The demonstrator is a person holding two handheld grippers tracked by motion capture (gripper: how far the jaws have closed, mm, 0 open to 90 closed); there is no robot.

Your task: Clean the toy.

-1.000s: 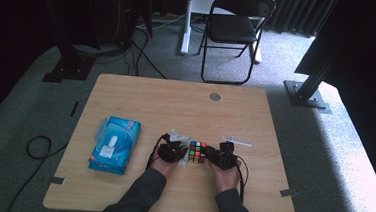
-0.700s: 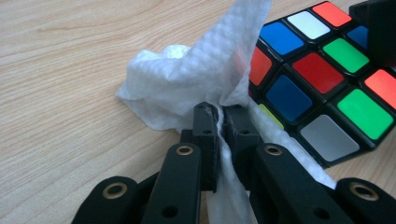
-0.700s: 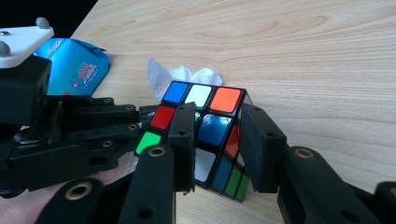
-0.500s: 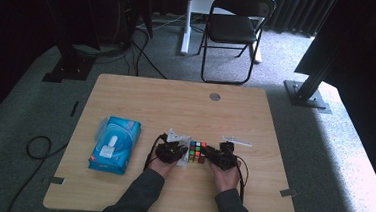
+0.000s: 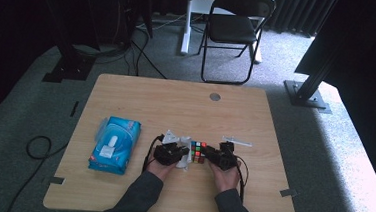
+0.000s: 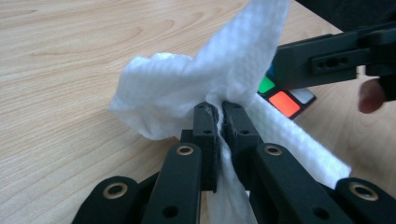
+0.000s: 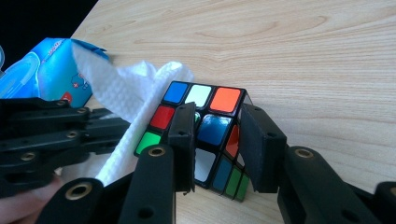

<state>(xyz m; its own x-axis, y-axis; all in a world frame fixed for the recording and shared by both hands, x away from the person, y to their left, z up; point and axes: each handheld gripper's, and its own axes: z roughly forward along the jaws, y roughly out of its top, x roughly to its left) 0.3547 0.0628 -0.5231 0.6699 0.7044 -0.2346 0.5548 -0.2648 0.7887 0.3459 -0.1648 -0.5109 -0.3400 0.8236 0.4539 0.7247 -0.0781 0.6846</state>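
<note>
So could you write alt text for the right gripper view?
The right gripper clamps a colourful puzzle cube on a wooden table. A white wipe held by the left gripper lies against the cube; a blue wipes pack sits behind.

The left gripper (image 6: pixel 218 109) pinches a crumpled white wipe (image 6: pixel 187 88) between its closed jaws above the wooden table (image 6: pixel 70 56), with the other gripper (image 6: pixel 327 58) over a colourful puzzle cube (image 6: pixel 285 95) at right.

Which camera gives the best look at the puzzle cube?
The right gripper view: the cube is close, its coloured tiles clear between the right tool's jaws. The left gripper view catches a few tiles; the high view shows it small.
</note>
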